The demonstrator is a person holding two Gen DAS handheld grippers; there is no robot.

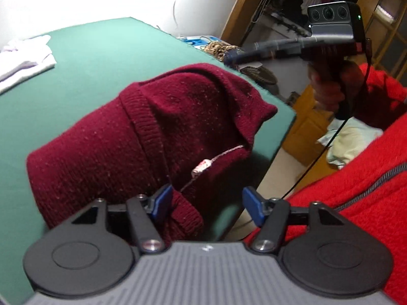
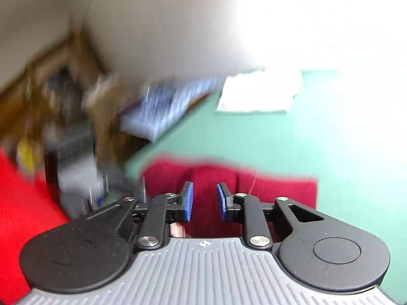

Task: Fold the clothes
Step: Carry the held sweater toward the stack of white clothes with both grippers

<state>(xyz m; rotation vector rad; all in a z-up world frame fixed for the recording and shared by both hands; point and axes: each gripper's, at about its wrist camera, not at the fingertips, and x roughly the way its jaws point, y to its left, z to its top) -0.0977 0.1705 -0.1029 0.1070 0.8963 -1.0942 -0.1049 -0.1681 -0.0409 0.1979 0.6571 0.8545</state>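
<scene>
Blur smears the right view; both tongs, left and right, gape empty over the maroon sweater.

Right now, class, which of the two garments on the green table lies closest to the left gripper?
The dark red knitted sweater, lying bunched right at the left gripper. The white garment lies at the table's far side.
</scene>
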